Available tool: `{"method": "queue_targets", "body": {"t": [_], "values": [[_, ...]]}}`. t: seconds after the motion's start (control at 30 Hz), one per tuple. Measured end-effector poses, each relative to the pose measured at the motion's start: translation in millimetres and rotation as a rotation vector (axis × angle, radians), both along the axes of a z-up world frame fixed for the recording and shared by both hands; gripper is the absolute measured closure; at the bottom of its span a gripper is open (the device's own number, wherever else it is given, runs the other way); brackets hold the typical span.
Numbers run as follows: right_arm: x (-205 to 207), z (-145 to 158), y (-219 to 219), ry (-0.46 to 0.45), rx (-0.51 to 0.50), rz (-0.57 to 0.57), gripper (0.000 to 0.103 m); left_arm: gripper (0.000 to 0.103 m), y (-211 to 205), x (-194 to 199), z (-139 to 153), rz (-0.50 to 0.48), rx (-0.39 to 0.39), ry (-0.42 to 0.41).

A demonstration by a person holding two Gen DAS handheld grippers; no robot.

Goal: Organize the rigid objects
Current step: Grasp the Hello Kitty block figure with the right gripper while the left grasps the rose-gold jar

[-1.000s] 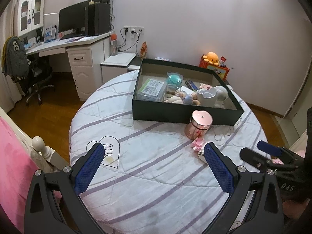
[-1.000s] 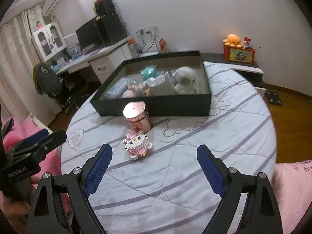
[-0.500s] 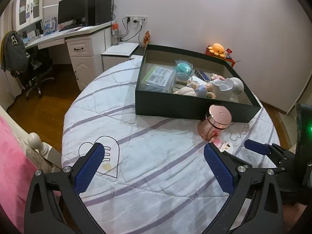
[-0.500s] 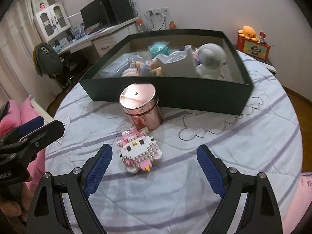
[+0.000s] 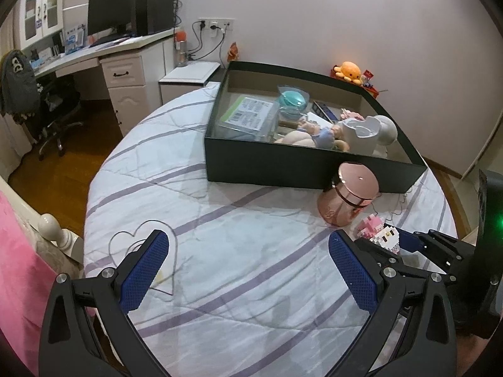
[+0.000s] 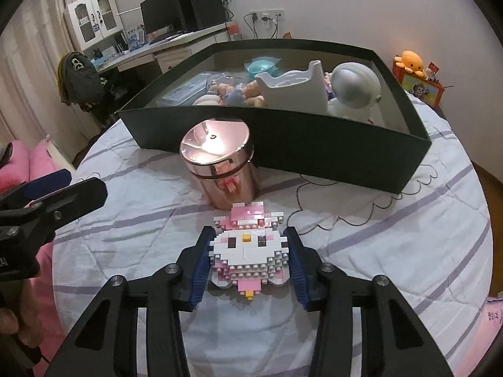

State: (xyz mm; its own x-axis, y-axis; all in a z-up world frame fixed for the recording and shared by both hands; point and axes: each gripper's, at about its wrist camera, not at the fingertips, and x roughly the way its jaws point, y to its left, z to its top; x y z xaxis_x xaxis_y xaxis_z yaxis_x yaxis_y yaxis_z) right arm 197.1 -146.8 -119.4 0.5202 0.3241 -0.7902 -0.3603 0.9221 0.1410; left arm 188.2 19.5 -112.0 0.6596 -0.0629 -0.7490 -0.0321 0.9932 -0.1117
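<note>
A pink and white brick-built cat figure [image 6: 248, 254] lies on the striped quilt of the round table [image 6: 408, 251]. My right gripper [image 6: 248, 230] straddles it. Its jaws are closing, and both blue pads touch the figure's sides. From the left wrist view the figure [image 5: 378, 231] shows between the right gripper's [image 5: 388, 242] fingers. A rose-gold canister [image 6: 220, 160] stands just behind it, against the black box [image 6: 314, 144], which holds several toys and a white cup. My left gripper [image 5: 248, 242] hovers open over bare quilt, left of the canister [image 5: 349, 198], with nothing between its fingers.
The black box [image 5: 283, 166] fills the far half of the table. A heart outline [image 5: 141, 242] is stitched into the quilt near the left fingers. A desk [image 5: 125, 47] with a monitor, an office chair [image 5: 53, 106] and pink bedding [image 5: 19, 251] lie beyond the left edge.
My right gripper has come down and forward over the cat figure, and its jaws have narrowed from wide open onto its sides. The left gripper has dropped a little towards the table.
</note>
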Motion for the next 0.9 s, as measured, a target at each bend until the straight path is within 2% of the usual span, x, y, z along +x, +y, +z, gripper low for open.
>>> {"method": "queue_targets", "body": {"t": [0.47, 0.8, 0.9], "values": [[4, 4, -42, -0.016, 0.007, -0.079, 0.058, 0.000, -54, 24, -7, -0.092, -0.005, 0.016], [17, 3, -65, -0.025, 0.019, -0.126, 0.057, 0.000, -79, 67, -29, -0.068, -0.004, 0.059], [19, 2, -71, -0.021, 0.031, -0.134, 0.057, 0.006, -84, 75, -39, -0.074, -0.009, 0.069]]}}
